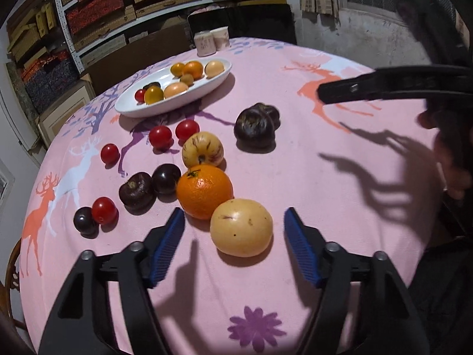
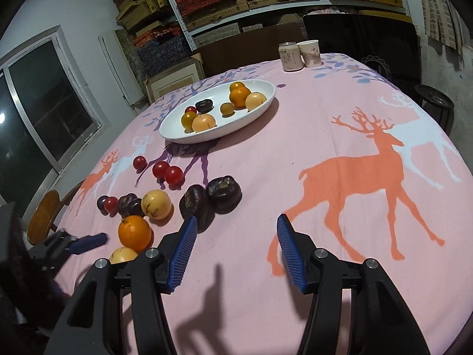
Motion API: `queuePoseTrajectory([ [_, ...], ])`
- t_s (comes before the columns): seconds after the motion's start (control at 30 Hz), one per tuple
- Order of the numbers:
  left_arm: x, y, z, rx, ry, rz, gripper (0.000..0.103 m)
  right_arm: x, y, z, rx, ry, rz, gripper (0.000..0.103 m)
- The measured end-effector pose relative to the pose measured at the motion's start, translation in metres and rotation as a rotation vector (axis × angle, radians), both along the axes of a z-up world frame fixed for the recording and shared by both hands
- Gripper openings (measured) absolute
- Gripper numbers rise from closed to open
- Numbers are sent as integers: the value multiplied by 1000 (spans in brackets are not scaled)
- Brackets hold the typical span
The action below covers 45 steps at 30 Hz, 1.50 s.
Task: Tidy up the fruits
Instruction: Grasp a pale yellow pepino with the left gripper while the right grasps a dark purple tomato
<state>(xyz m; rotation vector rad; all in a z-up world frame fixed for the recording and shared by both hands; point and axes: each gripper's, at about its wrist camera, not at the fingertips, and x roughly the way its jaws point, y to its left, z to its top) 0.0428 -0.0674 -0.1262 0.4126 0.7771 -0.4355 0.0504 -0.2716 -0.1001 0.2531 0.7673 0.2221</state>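
The right gripper (image 1: 328, 93) enters blurred and cut off at the frame's edge; a yellow fruit (image 2: 122, 255) sits half-hidden behind a gripper finger.

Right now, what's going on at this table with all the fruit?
A person is sorting fruit with a gripper in each hand. Both are empty, jaws open. The left gripper is lined up on a pale yellow fruit that sits between its fingers, not yet pinched, next to an orange. The right gripper hovers over bare tablecloth beside two dark purple fruits. The white oval dish already holds several fruits; red, dark and yellow fruits are still loose on the cloth.
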Motion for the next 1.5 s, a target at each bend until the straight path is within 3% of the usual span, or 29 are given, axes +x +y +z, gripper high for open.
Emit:
queuePoseTrajectory([
  [0.07,1,-1,-3,7,-30,11,56,-6,3,2,-13,-17,9,57],
  [0.13,-4,1,-1,-13,-52,-6,41,-10,4,4,-30,-41,19,57],
  [0.43,-10,15,7,-87,-30,5,41,6,45,-11,-110,15,132,57],
  [0.57,-10,15,6,-85,-27,-1,41,20,56,-16,-77,46,152,57],
  [0.67,-4,17,-3,-89,16,8,51,29,58,-19,-74,52,139,57],
  [0.77,0,23,-11,-119,43,11,53,33,60,-22,-73,63,136,57],
  [0.8,1,24,-11,-131,48,9,53,33,61,-22,-77,64,139,57],
  [0.87,2,25,-12,-149,64,-4,42,34,63,-22,-84,63,144,56],
  [1.23,0,30,-12,-185,61,-7,42,58,65,-32,-5,134,138,50],
  [1.3,0,30,-12,-185,62,-6,42,63,62,-32,14,139,115,44],
  [1.33,0,30,-12,-187,62,-4,42,64,61,-33,17,137,108,35],
  [1.5,1,32,-12,-197,64,0,42,56,58,-29,42,89,117,24],
])
